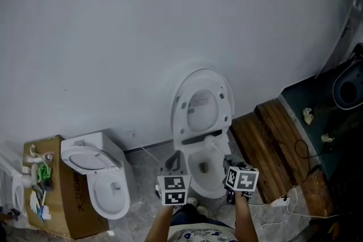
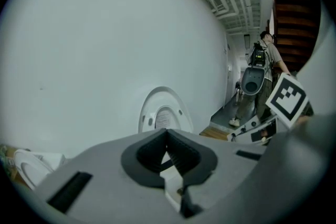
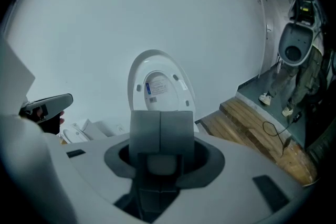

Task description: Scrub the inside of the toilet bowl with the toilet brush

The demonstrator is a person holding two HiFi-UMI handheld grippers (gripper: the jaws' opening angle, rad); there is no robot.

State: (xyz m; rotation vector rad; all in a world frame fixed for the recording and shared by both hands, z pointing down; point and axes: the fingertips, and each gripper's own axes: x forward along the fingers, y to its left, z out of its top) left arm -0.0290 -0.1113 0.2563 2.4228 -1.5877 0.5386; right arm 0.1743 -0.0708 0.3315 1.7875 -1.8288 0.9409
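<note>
The floor (image 1: 142, 175) bears an open toilet (image 1: 199, 174), a second toilet (image 1: 108, 192) (beside a cardboard box (image 1: 74, 207)) and planks (image 1: 264, 150).

Bowl opening: toilet bowl (image 1: 203, 170) open from above; raised lid (image 1: 202, 103) leans on the wall (image 1: 142, 37) behind, blocking the back.
Left side: bare floor strip (image 1: 145, 170) between bowl and second toilet (image 1: 105, 181).
Right side: wooden planks (image 1: 258, 147) just beside bowl; cable (image 1: 296, 147) trails over them.

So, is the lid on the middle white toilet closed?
No, the white oval toilet lid stands upright against the pale wall, leaving the bowl open.
</note>
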